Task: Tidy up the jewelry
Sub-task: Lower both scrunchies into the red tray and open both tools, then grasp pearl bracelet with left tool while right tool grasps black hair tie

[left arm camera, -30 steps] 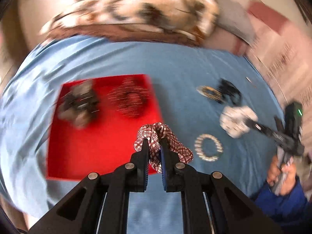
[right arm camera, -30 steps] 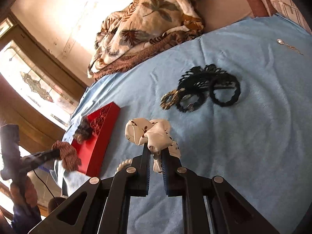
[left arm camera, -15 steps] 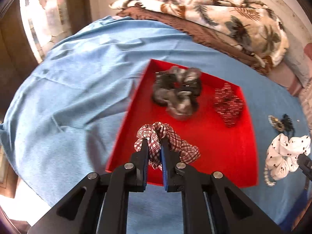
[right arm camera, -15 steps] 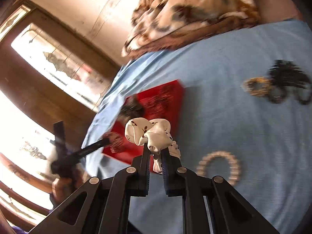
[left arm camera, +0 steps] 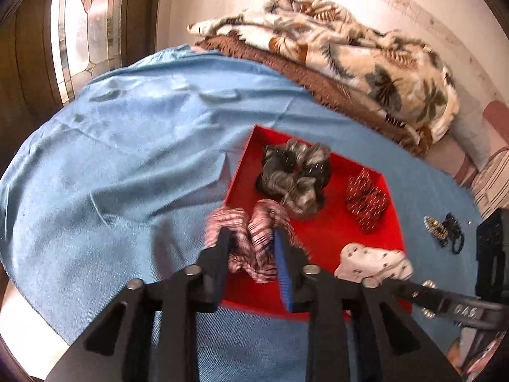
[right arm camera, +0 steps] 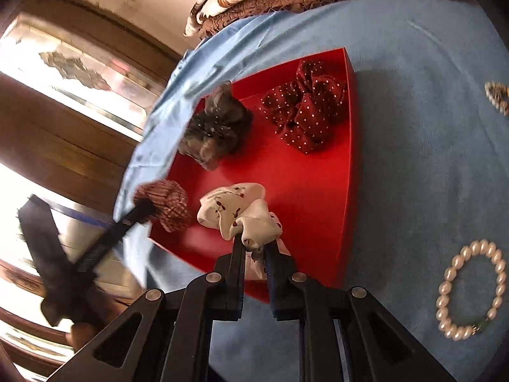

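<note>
A red tray (left arm camera: 331, 232) (right arm camera: 296, 175) lies on the blue cloth. In it are a grey scrunchie (left arm camera: 294, 175) (right arm camera: 216, 127) and a dark red dotted scrunchie (left arm camera: 367, 202) (right arm camera: 305, 108). My left gripper (left arm camera: 251, 238) is over the tray's near left edge, its jaws parted, with a red plaid scrunchie (left arm camera: 254, 242) (right arm camera: 168, 205) loose between them. My right gripper (right arm camera: 254, 246) is shut on a white printed scrunchie (right arm camera: 238, 213) (left arm camera: 375, 261) above the tray's near edge.
A pearl bracelet (right arm camera: 474, 289) lies on the blue cloth right of the tray. A gold piece (left arm camera: 434, 226) (right arm camera: 498, 95) and black hair ties (left arm camera: 453, 232) lie farther right. A leaf-print blanket (left arm camera: 350, 63) is piled at the back. A wooden wall and window are on the left.
My left gripper's jaws have opened around the plaid scrunchie. My right gripper has carried the white scrunchie left from the cloth to the tray. Both views swung toward the tray.
</note>
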The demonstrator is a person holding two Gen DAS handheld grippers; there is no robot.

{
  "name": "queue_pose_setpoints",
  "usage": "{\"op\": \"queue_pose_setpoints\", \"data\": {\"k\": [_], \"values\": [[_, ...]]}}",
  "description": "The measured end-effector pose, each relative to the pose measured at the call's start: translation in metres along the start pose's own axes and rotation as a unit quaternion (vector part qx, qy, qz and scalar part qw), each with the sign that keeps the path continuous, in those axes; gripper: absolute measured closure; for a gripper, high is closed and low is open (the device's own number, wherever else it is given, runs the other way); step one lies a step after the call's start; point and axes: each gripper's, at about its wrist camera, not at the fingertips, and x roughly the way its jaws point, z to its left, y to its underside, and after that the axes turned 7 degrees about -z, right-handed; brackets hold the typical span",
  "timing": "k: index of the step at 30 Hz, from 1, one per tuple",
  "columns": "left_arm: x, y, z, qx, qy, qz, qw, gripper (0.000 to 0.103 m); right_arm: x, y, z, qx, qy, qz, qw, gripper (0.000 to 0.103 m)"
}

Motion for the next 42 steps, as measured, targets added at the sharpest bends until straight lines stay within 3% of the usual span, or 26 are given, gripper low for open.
{"op": "queue_pose_setpoints", "data": {"k": [1,3,11,18,23,29,38,42], "values": [[-0.002,-0.001,-0.001,-0.001,0.002,-0.007,1.0,0.07,-0.002,0.001,0.001,-0.008,0.008,-0.002,1.0,0.079],[-0.004,-0.003,-0.003,-0.002,0.006,-0.013,0.9999,0.064,-0.006,0.002,0.006,-0.028,0.029,-0.012,0.999,0.059],[-0.006,-0.003,-0.004,-0.005,0.001,-0.027,0.9996,0.05,-0.029,0.007,0.017,-0.093,0.069,-0.043,0.992,0.043],[-0.003,-0.001,-0.002,-0.016,-0.004,-0.028,0.9995,0.049,-0.057,0.018,0.011,-0.121,0.095,-0.065,0.986,0.042],[-0.003,0.001,-0.01,0.005,-0.013,-0.036,0.9993,0.047,-0.089,0.024,-0.009,-0.119,0.118,-0.088,0.982,0.041],[-0.004,0.007,-0.024,0.034,-0.023,-0.044,0.9982,0.042,-0.133,0.036,-0.055,-0.104,0.177,-0.112,0.972,0.037],[-0.02,0.024,-0.063,0.084,-0.024,-0.067,0.9939,0.042,-0.2,0.056,-0.149,-0.021,0.247,-0.146,0.958,0.037],[-0.041,0.031,-0.1,0.112,0.011,-0.067,0.9915,0.042,-0.215,0.06,-0.171,-0.006,0.26,-0.155,0.953,0.037]]}}
